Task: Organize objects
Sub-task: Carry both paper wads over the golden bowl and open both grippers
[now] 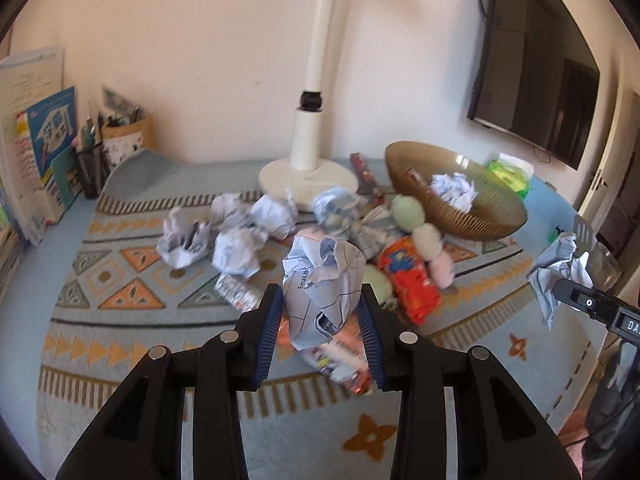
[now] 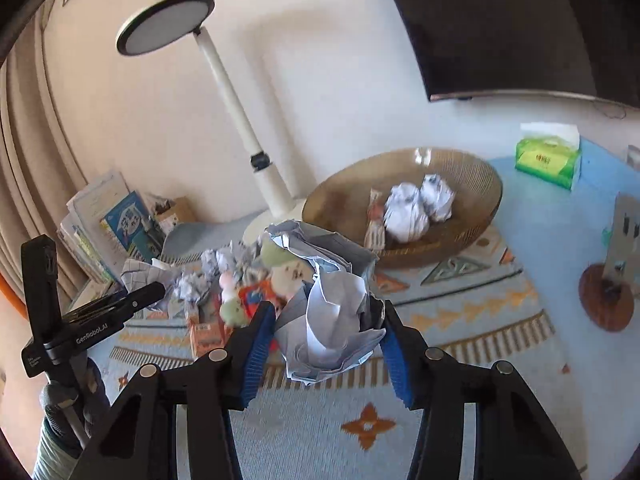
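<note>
My left gripper [image 1: 320,308] is shut on a crumpled paper ball [image 1: 320,280] and holds it above the patterned mat. My right gripper [image 2: 326,312] is shut on another crumpled paper ball [image 2: 332,300], lifted above the mat; it also shows at the right edge of the left wrist view [image 1: 556,272]. A brown ribbed bowl [image 1: 496,216] [image 2: 472,168] at the back right holds two paper balls [image 2: 420,204] and a snack wrapper [image 2: 375,220]. Several more paper balls [image 1: 236,236] lie on the mat left of the lamp base.
A white desk lamp [image 1: 308,176] stands at the back centre. An orange snack packet [image 1: 408,280], plush toys [image 1: 424,236] and small wrappers [image 1: 236,292] lie mid-mat. Books [image 1: 44,140] and pen holders [image 1: 92,168] stand at the left. A green tissue pack [image 2: 548,156] and a wooden stand [image 2: 608,300] are at the right.
</note>
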Motion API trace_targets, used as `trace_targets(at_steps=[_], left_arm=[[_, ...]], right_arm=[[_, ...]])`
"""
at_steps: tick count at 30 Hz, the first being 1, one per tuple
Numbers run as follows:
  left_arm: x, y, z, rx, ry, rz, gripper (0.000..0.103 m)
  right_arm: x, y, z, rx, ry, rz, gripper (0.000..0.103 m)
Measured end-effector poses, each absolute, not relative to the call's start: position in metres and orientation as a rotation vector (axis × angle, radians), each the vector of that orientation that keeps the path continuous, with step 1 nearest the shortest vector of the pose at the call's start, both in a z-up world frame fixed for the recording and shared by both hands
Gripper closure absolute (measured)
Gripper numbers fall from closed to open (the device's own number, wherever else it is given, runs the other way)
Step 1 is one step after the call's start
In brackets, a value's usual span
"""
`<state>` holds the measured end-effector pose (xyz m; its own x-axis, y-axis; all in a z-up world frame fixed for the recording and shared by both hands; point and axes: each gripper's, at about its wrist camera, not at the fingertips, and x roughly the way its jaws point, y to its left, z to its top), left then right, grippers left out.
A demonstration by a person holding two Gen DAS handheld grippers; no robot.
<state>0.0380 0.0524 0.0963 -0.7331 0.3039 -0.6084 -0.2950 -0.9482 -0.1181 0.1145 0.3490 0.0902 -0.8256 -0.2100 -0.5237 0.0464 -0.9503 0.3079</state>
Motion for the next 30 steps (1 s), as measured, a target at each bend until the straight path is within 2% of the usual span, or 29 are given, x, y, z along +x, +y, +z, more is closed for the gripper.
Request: trace_targets(at_steps=[5,9,12,13,14,15,16,19,23,26,27,28,29,30], left_arm=[[-0.006,0.133,0.147,-0.853,0.016,2.531,0.068],[-0.046,0.184,0.154,-0.852,0.008,2.490,0.068],[-0.069,0.207,0.147,-0.838,-0.001,2.487,0.067],[-0.074,0.214,0.144,-0.829,0.001,2.490,0.057],[-0.080,0.220,0.140,-0.836,0.014,2.487,0.048],[-0.084,0.225,0.136,-0.855,0.033,2.493,0.023],[-0.084,0.226,0.133,-0.856,0.051,2.519,0.017],[-0.073,0.215,0.131,-0.851,0.102,2.531,0.017],[-0.042,0.172,0.140,-0.821,0.070,2.570,0.017],[-0.007,0.127,0.145,-0.806,0.005,2.637,0.011],[0.005,0.109,0.144,-0.796,-0.026,2.664,0.005],[0.017,0.090,0.143,-0.785,-0.064,2.700,0.000],[0.029,0.072,0.140,-0.777,-0.101,2.741,0.001],[0.037,0.054,0.136,-0.783,-0.132,2.772,0.001]], right_arm=[[0.069,0.382,0.125,0.805,-0.463,-2.997,0.051],[0.029,0.394,0.125,0.851,-0.483,-3.015,0.051],[0.000,0.393,0.116,0.926,-0.386,-3.028,0.043],[-0.008,0.392,0.112,0.981,-0.342,-3.051,0.037],[-0.012,0.394,0.110,1.009,-0.313,-3.054,0.037],[-0.012,0.395,0.108,1.020,-0.312,-3.046,0.037],[-0.008,0.397,0.107,1.016,-0.333,-3.042,0.037],[0.011,0.394,0.105,0.982,-0.361,-3.039,0.037],[0.039,0.359,0.100,0.993,-0.271,-2.996,0.035],[0.061,0.320,0.091,0.995,-0.164,-2.948,0.035],[0.066,0.309,0.086,1.001,-0.144,-2.925,0.035],[0.069,0.298,0.079,1.014,-0.128,-2.902,0.030],[0.072,0.289,0.071,1.026,-0.122,-2.882,0.024],[0.073,0.282,0.064,1.038,-0.123,-2.869,0.022]])
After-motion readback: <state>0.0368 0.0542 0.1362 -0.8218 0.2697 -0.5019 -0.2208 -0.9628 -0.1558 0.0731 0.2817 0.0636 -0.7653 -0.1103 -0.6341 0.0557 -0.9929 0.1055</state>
